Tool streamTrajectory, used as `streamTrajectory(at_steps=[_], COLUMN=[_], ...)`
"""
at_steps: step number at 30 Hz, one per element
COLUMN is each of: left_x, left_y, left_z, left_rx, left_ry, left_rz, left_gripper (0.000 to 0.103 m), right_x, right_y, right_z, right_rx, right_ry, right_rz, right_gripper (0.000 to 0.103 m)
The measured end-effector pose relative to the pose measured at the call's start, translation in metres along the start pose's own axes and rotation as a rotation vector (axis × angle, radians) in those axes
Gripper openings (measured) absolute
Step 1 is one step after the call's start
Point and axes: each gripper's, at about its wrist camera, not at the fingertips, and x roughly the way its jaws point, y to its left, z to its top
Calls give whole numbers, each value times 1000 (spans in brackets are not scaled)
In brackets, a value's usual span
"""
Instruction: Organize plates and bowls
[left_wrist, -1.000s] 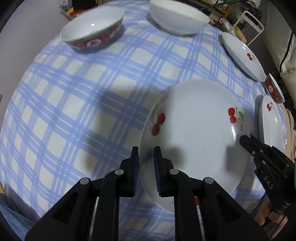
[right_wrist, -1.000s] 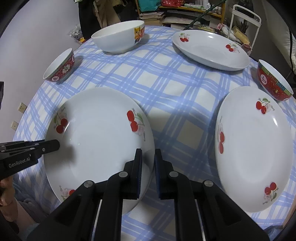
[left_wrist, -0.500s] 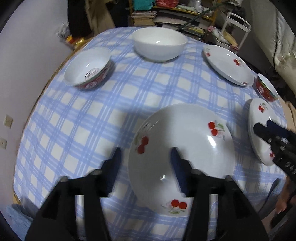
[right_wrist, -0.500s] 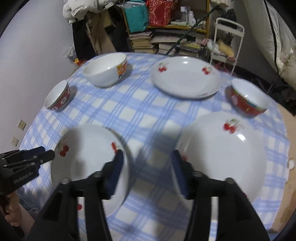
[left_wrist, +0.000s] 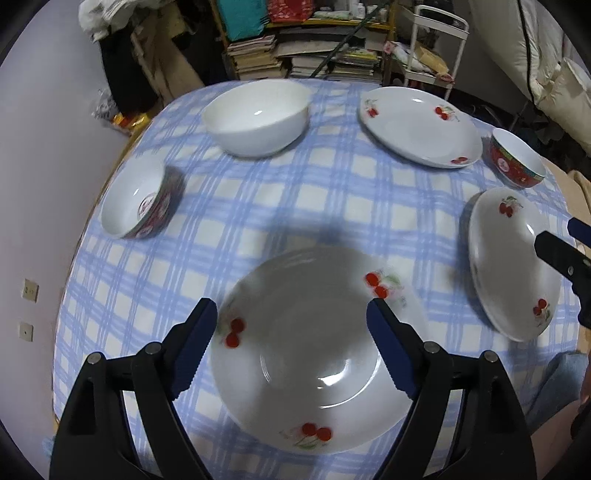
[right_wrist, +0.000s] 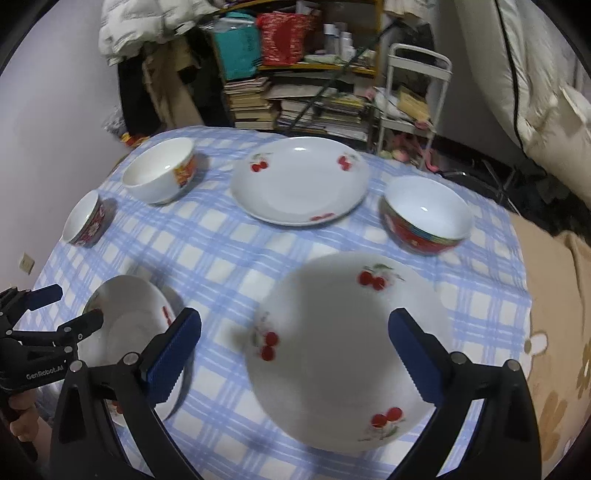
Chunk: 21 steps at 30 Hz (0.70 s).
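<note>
Three white cherry-print plates lie on a blue checked tablecloth (left_wrist: 332, 206). My left gripper (left_wrist: 291, 343) is open and empty above the near-left plate (left_wrist: 310, 362). My right gripper (right_wrist: 291, 354) is open and empty above the near-right plate (right_wrist: 351, 347), which also shows in the left wrist view (left_wrist: 513, 266). The third plate (right_wrist: 299, 181) lies at the far side. A large white bowl (left_wrist: 258, 118), a red-patterned bowl at the left (left_wrist: 136, 199) and another red bowl at the right (right_wrist: 424, 214) stand around them.
The round table's edges fall away on all sides. Behind it stand stacks of books (right_wrist: 258, 103) and a white metal cart (right_wrist: 417, 92). A grey wall (left_wrist: 44, 147) is at the left, and a beige flowered cloth (right_wrist: 554, 332) at the right.
Both grippers opened from shut and pulled up and back from the near-left plate, so the whole table now shows. The right gripper shifted over the near-right plate.
</note>
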Motion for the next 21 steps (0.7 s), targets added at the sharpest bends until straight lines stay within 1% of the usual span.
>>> streamTrajectory(at_steps=[2,5,11,16,21], left_x=[-1,-4,-2,5,16], left_y=[-13,-32,-61,-78,-94], left_z=[5,11,21,26,30], left_rx=[40,83,103,121,137], left_ry=[-3,-23,-31,-13,-2], left_rz=[-21,-20,-32,-53,-61], left_gripper=[82,82,82,82,82], right_x=[-3,-11,-18,-9,7], right_y=[-12,-29,-65,-94,-113], right_z=[-1,-3,-9,-16,-29], right_rx=[11,32,94,161,232], right_ry=[3,-13,-2,65,112], right_rz=[-8,-31,-66,-117,-94], right_gripper=[103,103,103,103,103])
